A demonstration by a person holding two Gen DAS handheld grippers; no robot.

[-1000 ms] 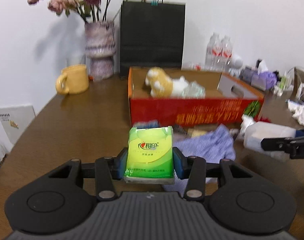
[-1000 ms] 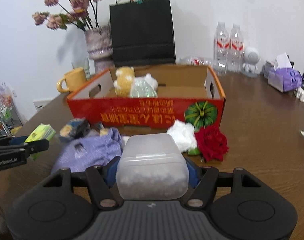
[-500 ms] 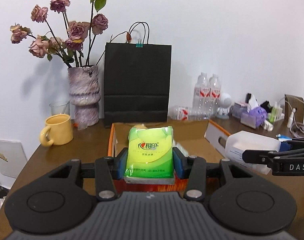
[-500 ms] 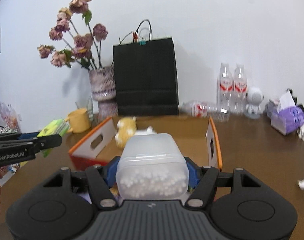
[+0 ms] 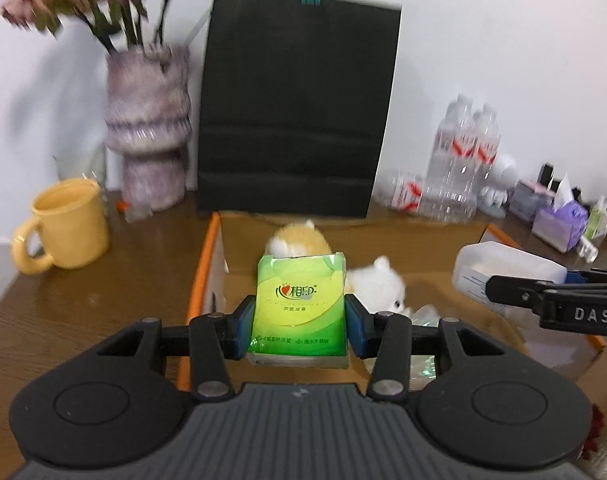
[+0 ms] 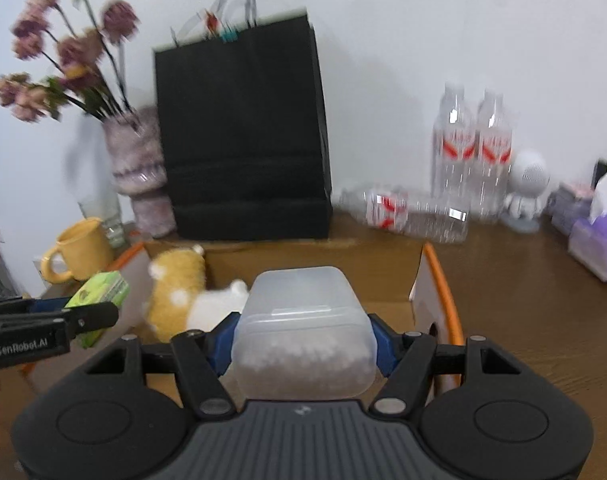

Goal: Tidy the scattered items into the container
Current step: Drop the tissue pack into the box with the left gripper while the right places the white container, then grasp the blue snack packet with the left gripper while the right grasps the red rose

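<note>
While L gripper (image 5: 299, 322) clamps green tissue pack (image 5: 301, 308) & R gripper (image 6: 303, 344) clamps translucent tub (image 6: 303, 332), you hold both over cardboard box (image 6: 439, 280), plush toys (image 5: 299, 240) inside; probably drop-off next.

We noted glossy green plastic wrap on tissue pack (image 5: 301, 304). Translucent frosted plastic box (image 6: 303, 332), smooth. Fluffy plush toy (image 6: 179, 292) in matt brown cardboard box (image 6: 315, 256). Desk (image 6: 543, 312) looked wood-grained, satin sheen. Matt black paper bag (image 5: 299, 108) at desk's far edge. Glossy yellow ceramic-looking mug (image 5: 63, 228). Clear plastic bottles (image 6: 471, 148).
</note>
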